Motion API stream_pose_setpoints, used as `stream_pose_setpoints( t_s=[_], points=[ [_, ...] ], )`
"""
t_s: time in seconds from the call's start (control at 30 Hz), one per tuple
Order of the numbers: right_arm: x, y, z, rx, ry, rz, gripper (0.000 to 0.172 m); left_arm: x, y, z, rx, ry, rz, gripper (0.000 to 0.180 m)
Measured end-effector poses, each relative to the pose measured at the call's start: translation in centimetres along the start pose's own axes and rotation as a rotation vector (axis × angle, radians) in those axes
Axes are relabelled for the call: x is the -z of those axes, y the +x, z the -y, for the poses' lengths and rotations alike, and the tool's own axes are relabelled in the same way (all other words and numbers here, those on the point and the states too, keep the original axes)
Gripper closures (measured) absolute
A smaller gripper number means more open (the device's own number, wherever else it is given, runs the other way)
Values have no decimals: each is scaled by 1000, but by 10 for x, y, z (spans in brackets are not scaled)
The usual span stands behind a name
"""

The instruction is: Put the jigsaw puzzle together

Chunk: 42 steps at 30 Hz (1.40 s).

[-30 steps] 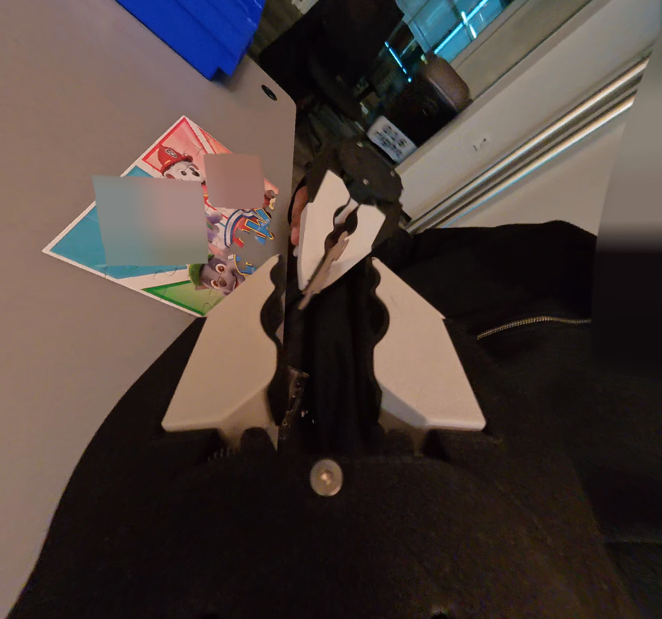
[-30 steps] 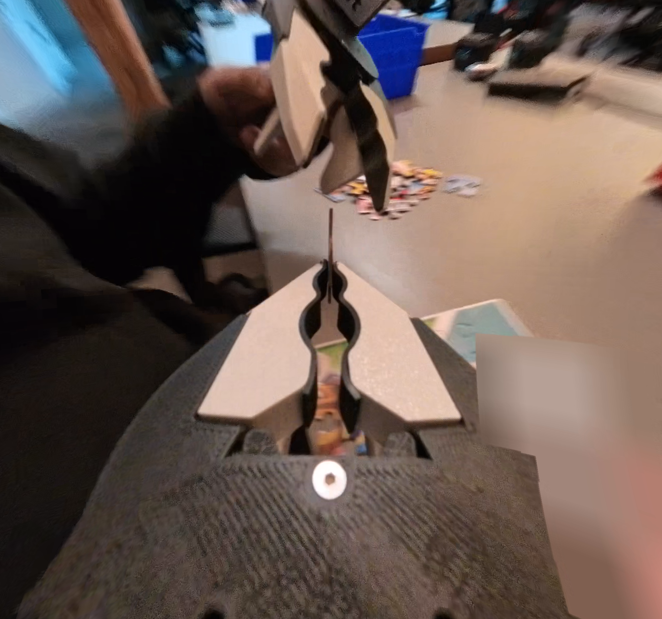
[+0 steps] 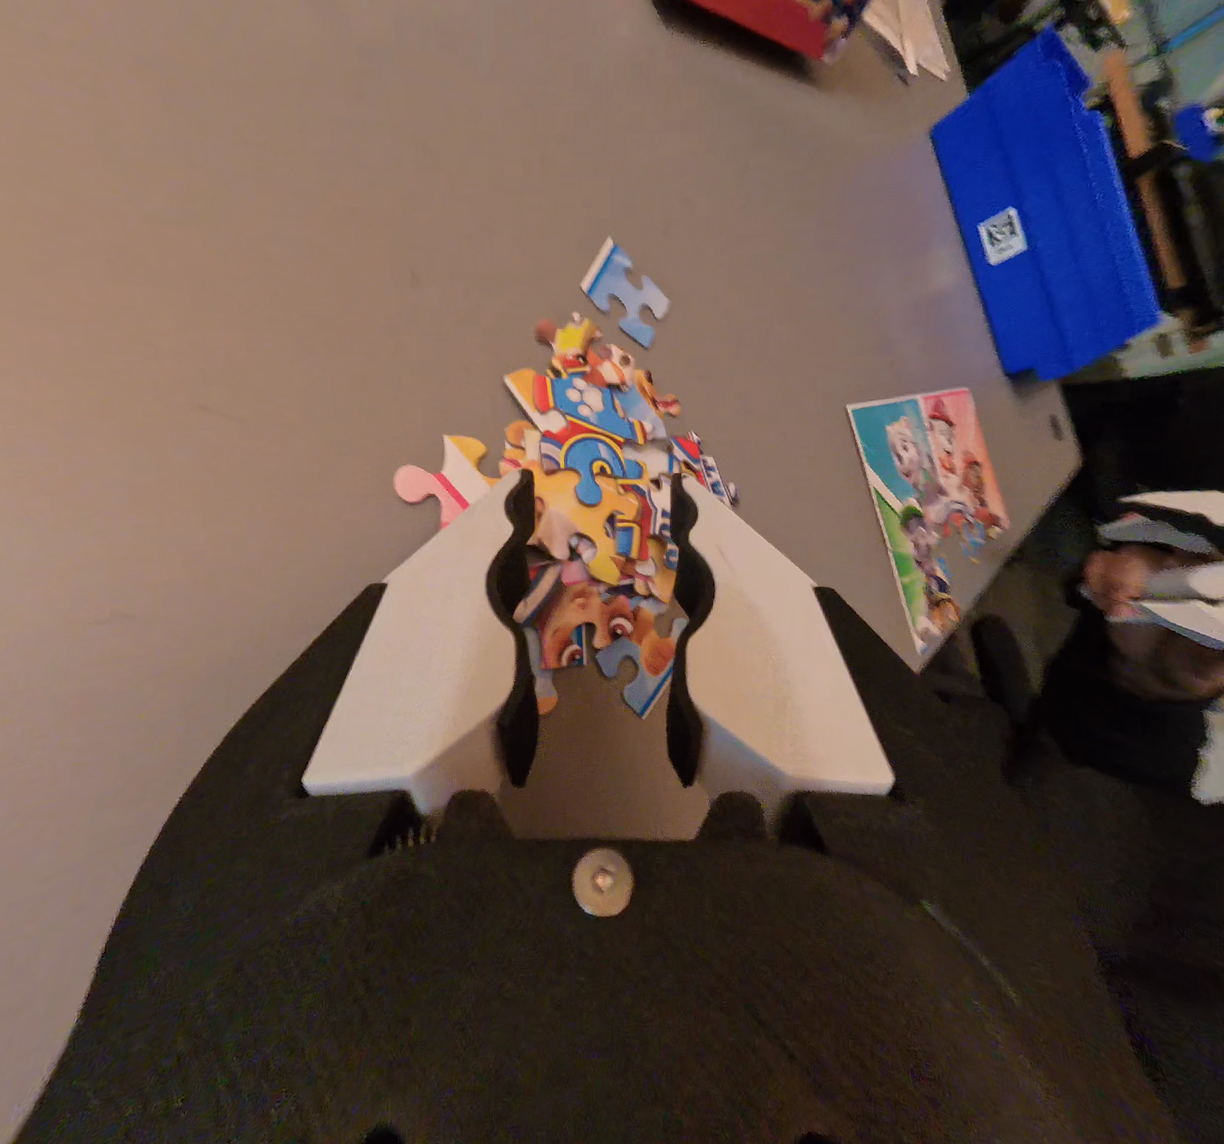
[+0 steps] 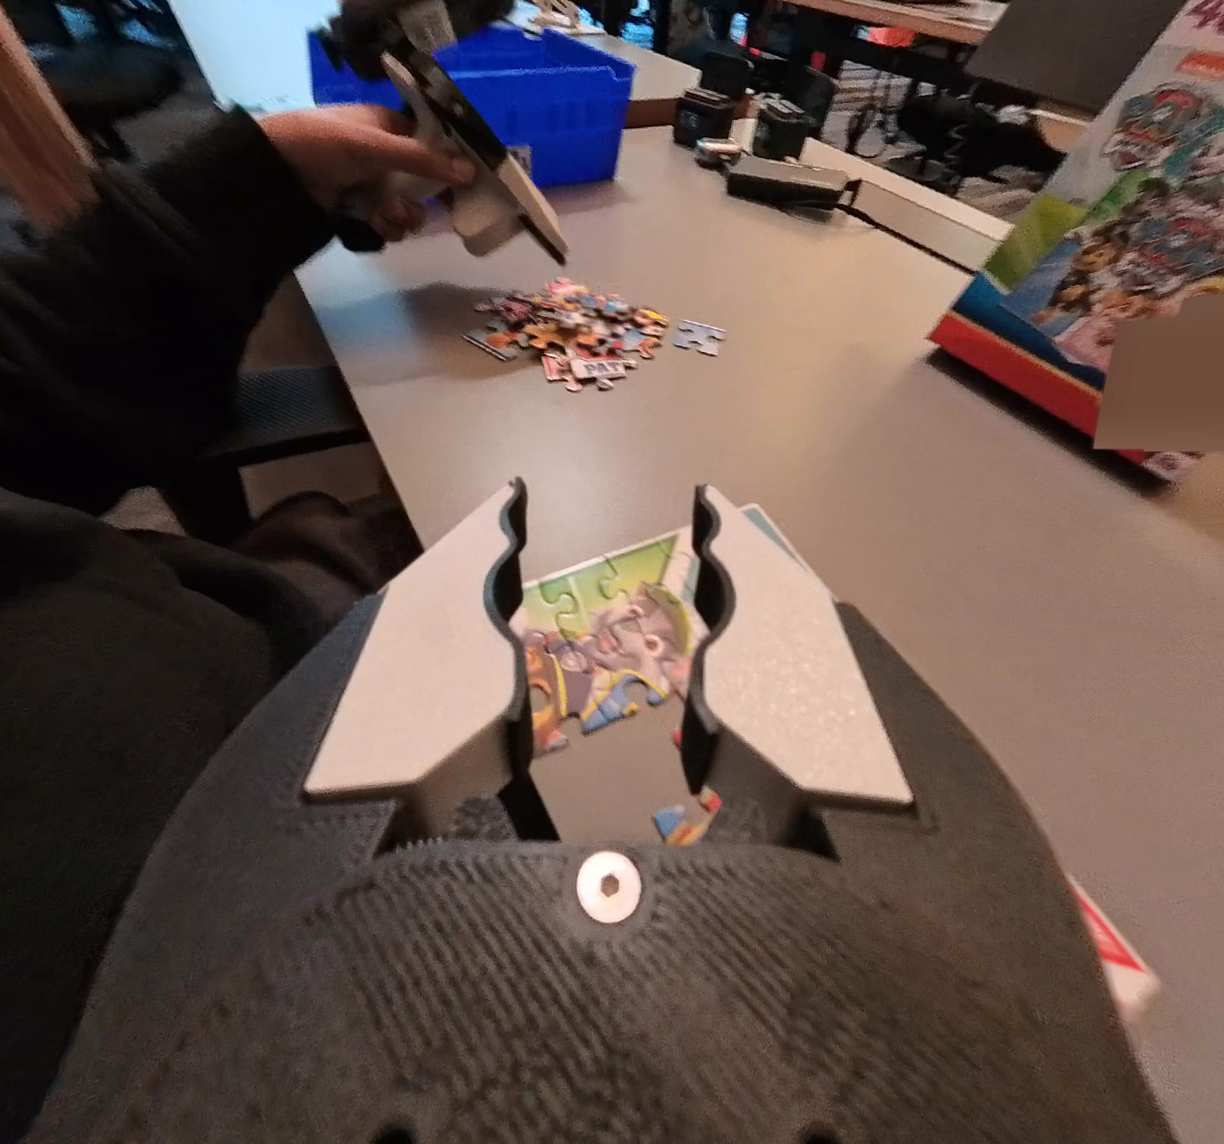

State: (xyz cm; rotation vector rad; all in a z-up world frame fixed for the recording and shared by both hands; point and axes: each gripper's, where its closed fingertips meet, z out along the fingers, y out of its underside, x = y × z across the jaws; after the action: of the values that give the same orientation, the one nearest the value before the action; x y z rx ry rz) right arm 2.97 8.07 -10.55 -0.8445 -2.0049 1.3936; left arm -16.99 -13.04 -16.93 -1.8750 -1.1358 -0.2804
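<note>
My left gripper (image 3: 599, 480) is open and hangs just above a pile of loose colourful puzzle pieces (image 3: 583, 423) on the grey table (image 3: 265, 251). The pieces show between its fingers, and nothing is gripped. In the right wrist view the left gripper (image 4: 550, 245) is tilted down over the same pile (image 4: 576, 331), clear of it. My right gripper (image 4: 609, 490) is open and empty above a partly joined puzzle (image 4: 609, 642) at the table's near edge. A small loose piece (image 4: 685, 824) lies below its base. The joined puzzle also shows in the left wrist view (image 3: 927, 516).
A lone light-blue piece (image 3: 626, 291) lies just beyond the pile. A blue bin (image 4: 530, 99) stands at the back left. The puzzle box (image 4: 1093, 251) stands on the right. Black devices and a cable (image 4: 781, 178) lie at the far edge. A dark sleeve and hand (image 4: 344, 152) hold the left gripper. Tip to tip, the grippers are about 30 centimeters apart.
My right gripper was shut on a thin piece held edge-on; now it is open over the joined puzzle without it. My left gripper swung from facing the right gripper to over the pile.
</note>
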Motion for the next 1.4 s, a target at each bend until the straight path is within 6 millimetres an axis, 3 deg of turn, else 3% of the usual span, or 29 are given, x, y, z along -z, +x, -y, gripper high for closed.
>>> stream_pose_setpoints(
  t_s=[0.1, 0.23, 0.37, 0.43, 0.5, 0.6, 0.73, 0.9, 1.13, 1.17, 1.27, 1.4],
  points=[
    [15, 16, -7, 95, -47, -122, 121, 13, 14, 19, -85, 103, 32, 139],
    [33, 24, -24, 136, -97, -183, 114, 6, 76, 17, -275, 118, -85, 137],
    [32, -3, -51, 67, -103, -89, 107, -37, 152, -25, -537, -14, -233, 131],
    [27, -16, -66, 73, -126, -58, 104, -63, 196, -58, -638, -86, -359, 136],
    [17, -29, -78, 87, -150, -33, 101, -90, 217, -97, -743, -218, -385, 135],
    [-2, -39, -90, 101, -198, -14, 91, -121, 230, -129, -845, -304, -350, 128],
    [-15, -37, -111, 152, -318, -44, 75, -134, 232, -141, -841, -347, -336, 121],
    [-14, -29, -119, 280, -397, -137, 94, -129, 226, -161, -874, -430, -336, 121],
    [2, -33, -113, 377, -425, -145, 136, -112, 239, -192, -962, -546, -382, 124],
    [5, -36, -108, 375, -395, -135, 151, -111, 242, -194, -978, -547, -382, 123],
    [14, -32, -94, 347, -329, -152, 170, -109, 251, -193, -1010, -512, -391, 118],
    [19, -24, -87, 295, -280, -158, 170, -110, 260, -176, -1041, -404, -374, 122]
  ],
)
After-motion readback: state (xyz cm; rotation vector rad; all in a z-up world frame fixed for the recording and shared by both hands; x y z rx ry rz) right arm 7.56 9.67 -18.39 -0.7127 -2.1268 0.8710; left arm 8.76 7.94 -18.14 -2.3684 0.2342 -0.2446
